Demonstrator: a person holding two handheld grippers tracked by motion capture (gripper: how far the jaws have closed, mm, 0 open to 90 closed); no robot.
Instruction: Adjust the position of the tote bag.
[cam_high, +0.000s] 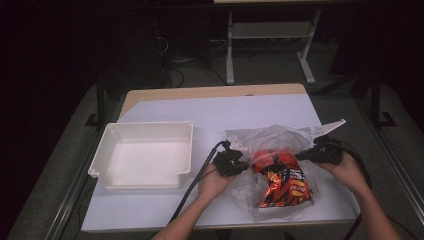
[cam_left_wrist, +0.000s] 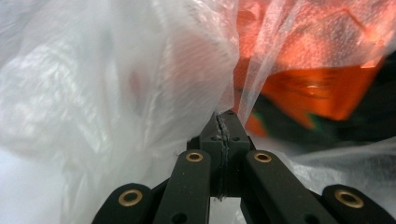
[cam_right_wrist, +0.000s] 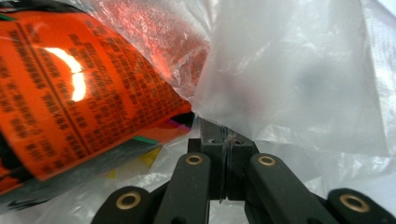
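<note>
On the bench (cam_high: 165, 107), right of the white tray (cam_high: 145, 152), a clear plastic bag (cam_high: 280, 137) holding an orange snack packet (cam_high: 282, 180) lies between the left tool (cam_high: 245, 164) and the right tool (cam_high: 300, 156), each clenched on the bag's film at opposite sides.

Orange-red snack packet (cam_high: 280, 180), clear plastic bag (cam_high: 270, 137), white tray (cam_high: 145, 155), black jaws.
</note>
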